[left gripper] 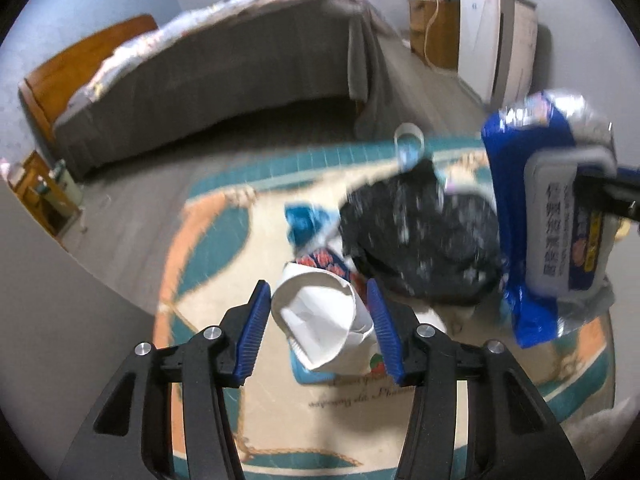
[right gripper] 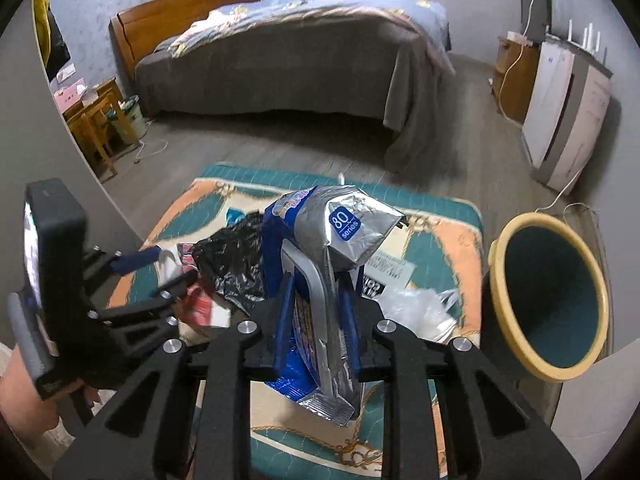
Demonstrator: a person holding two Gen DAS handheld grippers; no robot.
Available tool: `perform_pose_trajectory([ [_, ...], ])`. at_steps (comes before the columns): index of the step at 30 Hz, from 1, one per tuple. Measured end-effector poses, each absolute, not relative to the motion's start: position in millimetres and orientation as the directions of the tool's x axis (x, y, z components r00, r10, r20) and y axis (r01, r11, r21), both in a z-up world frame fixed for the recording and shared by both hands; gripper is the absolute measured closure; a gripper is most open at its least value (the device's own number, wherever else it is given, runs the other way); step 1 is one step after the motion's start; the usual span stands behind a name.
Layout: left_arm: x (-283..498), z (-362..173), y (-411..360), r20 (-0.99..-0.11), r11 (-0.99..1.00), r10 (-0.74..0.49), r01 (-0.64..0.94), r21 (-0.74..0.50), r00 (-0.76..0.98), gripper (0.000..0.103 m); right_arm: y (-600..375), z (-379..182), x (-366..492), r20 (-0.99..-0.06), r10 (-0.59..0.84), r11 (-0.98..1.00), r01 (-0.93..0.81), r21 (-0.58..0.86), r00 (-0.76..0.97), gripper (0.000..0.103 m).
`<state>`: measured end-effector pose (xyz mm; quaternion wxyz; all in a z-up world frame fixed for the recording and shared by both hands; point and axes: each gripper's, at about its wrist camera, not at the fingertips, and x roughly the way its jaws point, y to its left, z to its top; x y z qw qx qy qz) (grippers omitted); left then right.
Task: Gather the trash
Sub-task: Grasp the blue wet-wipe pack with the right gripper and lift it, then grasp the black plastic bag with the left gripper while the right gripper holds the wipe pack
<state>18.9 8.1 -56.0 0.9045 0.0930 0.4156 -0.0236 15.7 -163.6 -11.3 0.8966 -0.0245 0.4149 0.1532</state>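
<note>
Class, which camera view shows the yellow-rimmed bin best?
The right wrist view: the bin lies tipped at the right, its yellow rim and teal inside fully visible beside the rug. The left wrist view does not show it at all.

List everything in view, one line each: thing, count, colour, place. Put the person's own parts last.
wet-wipe pack: one, blue and silver, clamped in the right gripper above the rug
paper cup: one, white, crumpled, between the left gripper's fingers
black bag: one, black, on the rug
rug: one, teal, peach and cream, on the floor
bin: one, yellow outside, teal inside, right of the rug
bed: one, grey cover, wooden headboard, behind the rug
cabinet: one, white, right wall
left gripper: one, black with blue pads, around the cup
right gripper: one, black, shut on the pack
</note>
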Motion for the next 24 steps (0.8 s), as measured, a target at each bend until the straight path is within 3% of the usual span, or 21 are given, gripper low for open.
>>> perform_pose_trajectory([
  [1, 18, -48, 8, -0.742, 0.982, 0.029, 0.118, 0.145, 0.669, 0.052, -166, -7, 16, -0.744, 0.254, 0.953, -0.292, 0.083, 0.618, 0.081],
  [2, 17, -38, 7, -0.726, 0.983, 0.02, 0.118, 0.139, 0.688, 0.065, -167, -3, 17, -0.74, 0.254, 0.953, -0.291, 0.082, 0.623, 0.081],
  [3, 18, -33, 8, -0.721, 0.984, 0.012, 0.121, 0.132, 0.693, 0.09, -168, 0, 16, -0.734, 0.251, 0.954, -0.288, 0.079, 0.631, 0.081],
  [10, 21, -9, 1, -0.677, 0.983, -0.026, 0.142, 0.116, 0.735, 0.097, -176, 14, 20, -0.707, 0.242, 0.959, -0.274, 0.07, 0.664, 0.081],
  [17, 33, -38, 11, -0.736, 0.984, 0.013, 0.122, 0.13, 0.676, 0.097, -176, 13, 20, -0.705, 0.24, 0.958, -0.28, 0.061, 0.667, 0.081],
  [19, 36, -53, 19, -0.777, 0.988, 0.024, 0.103, 0.114, 0.629, 0.093, -175, 12, 19, -0.706, 0.239, 0.958, -0.28, 0.06, 0.666, 0.081],
  [20, 36, -58, 21, -0.791, 0.989, 0.028, 0.095, 0.109, 0.612, 0.078, -175, 12, 19, -0.707, 0.239, 0.958, -0.281, 0.06, 0.665, 0.081],
  [21, 37, -65, 25, -0.807, 0.992, 0.029, 0.083, 0.096, 0.59, 0.054, -174, 11, 19, -0.708, 0.239, 0.957, -0.283, 0.058, 0.664, 0.081],
  [23, 34, -77, 28, -0.823, 0.993, 0.047, 0.062, 0.099, 0.566, 0.026, -171, 11, 19, -0.71, 0.237, 0.957, -0.285, 0.054, 0.663, 0.081],
  [24, 32, -81, 28, -0.828, 0.992, 0.05, 0.066, 0.104, 0.558, 0.026, -171, 11, 19, -0.711, 0.239, 0.956, -0.286, 0.055, 0.661, 0.081],
])
